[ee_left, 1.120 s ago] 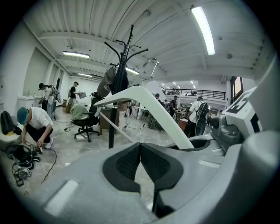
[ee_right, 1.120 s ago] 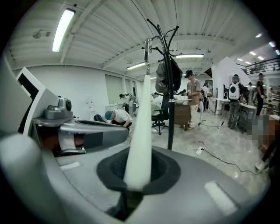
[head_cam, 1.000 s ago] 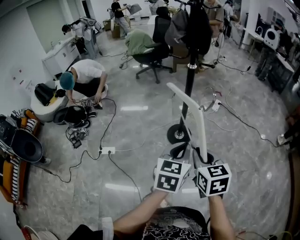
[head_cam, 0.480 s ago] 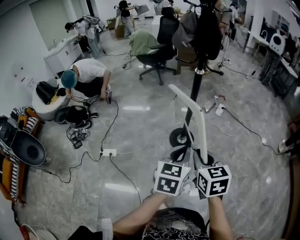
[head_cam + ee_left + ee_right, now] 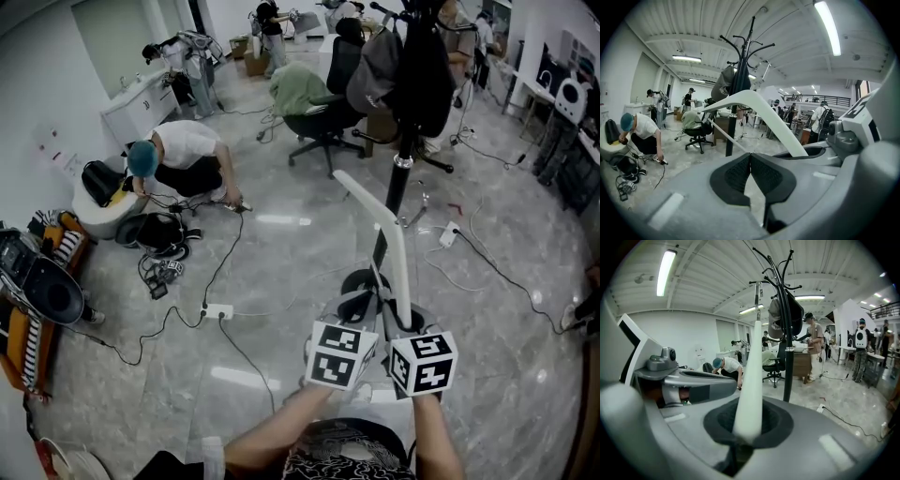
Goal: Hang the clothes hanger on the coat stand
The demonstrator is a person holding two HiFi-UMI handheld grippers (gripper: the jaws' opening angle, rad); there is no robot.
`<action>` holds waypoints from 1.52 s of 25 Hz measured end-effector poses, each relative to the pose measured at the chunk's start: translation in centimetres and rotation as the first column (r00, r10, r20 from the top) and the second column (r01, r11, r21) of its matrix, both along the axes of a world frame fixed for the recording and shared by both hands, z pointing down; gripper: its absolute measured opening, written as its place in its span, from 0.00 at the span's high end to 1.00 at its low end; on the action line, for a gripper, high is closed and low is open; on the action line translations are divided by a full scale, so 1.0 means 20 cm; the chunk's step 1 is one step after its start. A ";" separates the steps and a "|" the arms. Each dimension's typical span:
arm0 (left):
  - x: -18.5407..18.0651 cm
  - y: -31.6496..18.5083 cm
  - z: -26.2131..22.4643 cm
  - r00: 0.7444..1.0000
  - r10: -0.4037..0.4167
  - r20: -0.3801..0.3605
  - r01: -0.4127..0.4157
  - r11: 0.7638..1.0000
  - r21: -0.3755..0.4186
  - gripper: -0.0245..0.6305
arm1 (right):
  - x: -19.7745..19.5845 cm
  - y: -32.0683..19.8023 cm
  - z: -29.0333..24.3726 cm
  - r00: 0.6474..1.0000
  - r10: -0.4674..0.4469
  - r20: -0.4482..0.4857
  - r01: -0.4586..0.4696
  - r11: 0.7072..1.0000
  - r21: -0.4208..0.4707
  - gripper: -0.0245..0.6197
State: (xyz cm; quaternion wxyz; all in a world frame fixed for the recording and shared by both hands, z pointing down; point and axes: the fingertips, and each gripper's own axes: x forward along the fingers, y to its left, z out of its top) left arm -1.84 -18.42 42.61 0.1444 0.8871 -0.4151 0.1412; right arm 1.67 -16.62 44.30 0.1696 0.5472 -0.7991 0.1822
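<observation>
From where I stood, the person held both tools out low in front of them, side by side. The right gripper [image 5: 747, 425] was clenched on one end of the white clothes hanger [image 5: 398, 262], whose broad arm rose straight out from between the black pads. It climbed to a bend and then angled away to the person's left. The left gripper [image 5: 750, 161] sat just beside its partner with its pads pressed together at the tips and nothing visible between them. The hanger's thin lower bar [image 5: 725, 135] slanted down toward those tips and disappeared behind them, and I could not tell whether it touched them. The hanger was not on the coat stand [image 5: 403, 159]. That stood just ahead on the grey marble floor, its dark pole rising from a round base, and its curved hooks carried dark bags and garments. Off to the left a person in a teal cap [image 5: 183, 155] crouched over a tangle of cables, with a white power strip [image 5: 216, 309] lying nearer. Farther back stood a black office chair [image 5: 319, 112] with a green garment draped over it.
</observation>
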 end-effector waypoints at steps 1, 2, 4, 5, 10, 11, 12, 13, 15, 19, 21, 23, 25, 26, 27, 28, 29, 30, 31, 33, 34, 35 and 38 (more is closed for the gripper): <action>0.03 -0.03 0.00 1.000 -0.005 0.003 0.005 1.000 -0.001 0.95 | 0.03 -0.03 0.00 1.000 -0.005 0.001 0.005 1.000 -0.001 0.92; 0.06 -0.05 0.00 1.000 -0.009 0.004 0.009 1.000 -0.004 0.95 | 0.06 -0.06 0.00 1.000 -0.010 0.004 0.010 1.000 -0.003 0.92; 0.12 -0.10 0.02 1.000 -0.017 0.007 0.018 1.000 -0.014 0.95 | 0.11 -0.11 0.01 1.000 -0.021 0.010 0.021 1.000 -0.010 0.92; 0.14 -0.12 0.03 1.000 -0.023 0.009 0.023 1.000 -0.019 0.95 | 0.13 -0.14 0.02 1.000 -0.027 0.013 0.027 1.000 -0.012 0.92; 0.24 -0.24 0.05 0.998 -0.064 0.025 0.064 0.998 -0.024 0.95 | 0.24 -0.27 0.03 0.998 -0.063 0.016 0.063 0.998 -0.018 0.92; 0.27 -0.26 0.05 0.997 -0.073 0.028 0.074 0.997 -0.025 0.95 | 0.27 -0.29 0.03 0.997 -0.071 0.018 0.071 0.997 -0.018 0.92; 0.29 -0.28 0.05 0.996 -0.083 0.031 0.084 0.996 -0.023 0.95 | 0.29 -0.31 0.03 0.997 -0.079 0.019 0.080 0.997 -0.019 0.92; 0.31 -0.30 0.05 0.995 -0.091 0.034 0.092 0.996 -0.020 0.95 | 0.31 -0.32 0.04 0.996 -0.087 0.021 0.087 0.996 -0.021 0.92; 0.34 -0.33 0.06 0.994 -0.104 0.039 0.104 0.994 -0.022 0.95 | 0.34 -0.35 0.05 0.995 -0.100 0.021 0.101 0.995 -0.024 0.92; 0.39 -0.37 0.05 0.992 -0.121 0.043 0.122 0.992 -0.024 0.95 | 0.38 -0.41 0.04 0.992 -0.122 0.030 0.123 0.992 -0.026 0.92; 0.40 -0.39 0.06 0.990 -0.133 0.050 0.134 0.990 -0.031 0.95 | 0.40 -0.43 0.05 0.990 -0.134 0.034 0.135 0.990 -0.032 0.92; 0.42 -0.40 0.08 0.988 -0.142 0.053 0.144 0.989 -0.039 0.95 | 0.41 -0.44 0.06 0.989 -0.143 0.033 0.144 0.989 -0.036 0.92; 0.42 -0.42 0.08 0.987 -0.150 0.054 0.152 0.988 -0.034 0.95 | 0.42 -0.46 0.07 0.989 -0.146 0.034 0.148 0.988 -0.035 0.92; 0.42 -0.43 0.08 0.987 -0.154 0.055 0.156 0.987 -0.029 0.95 | 0.42 -0.47 0.07 0.988 -0.147 0.034 0.149 0.988 -0.034 0.92; 0.41 -0.43 0.08 0.986 -0.158 0.056 0.160 0.987 -0.026 0.95 | 0.42 -0.48 0.07 0.988 -0.149 0.034 0.150 0.988 -0.032 0.92; 0.41 -0.44 0.09 0.985 -0.162 0.056 0.164 0.986 -0.027 0.95 | 0.42 -0.49 0.08 0.988 -0.151 0.031 0.152 0.988 -0.032 0.92; 0.40 -0.45 0.10 0.985 -0.164 0.056 0.166 0.986 -0.030 0.95 | 0.42 -0.50 0.09 0.988 -0.153 0.027 0.154 0.988 -0.032 0.92; 0.40 -0.47 0.11 0.985 -0.165 0.055 0.167 0.985 -0.035 0.95 | 0.42 -0.52 0.10 0.988 -0.154 0.023 0.154 0.987 -0.033 0.92; 0.41 -0.48 0.12 0.985 -0.163 0.055 0.165 0.986 -0.037 0.95 | 0.43 -0.54 0.10 0.988 -0.153 0.019 0.153 0.988 -0.035 0.92; 0.40 -0.52 0.12 0.986 -0.157 0.055 0.159 0.987 -0.038 0.95 | 0.42 -0.58 0.11 0.989 -0.148 0.014 0.149 0.988 -0.037 0.92; 0.40 -0.54 0.12 0.987 -0.153 0.055 0.155 0.987 -0.037 0.95 | 0.42 -0.60 0.11 0.989 -0.145 0.014 0.145 0.989 -0.037 0.92; 0.39 -0.56 0.12 0.987 -0.148 0.057 0.151 0.988 -0.038 0.95 | 0.41 -0.62 0.10 0.990 -0.141 0.013 0.141 0.989 -0.038 0.92; 0.35 -0.62 0.12 0.990 -0.134 0.053 0.136 0.990 -0.038 0.95 | 0.38 -0.68 0.11 0.992 -0.125 0.009 0.125 0.991 -0.044 0.92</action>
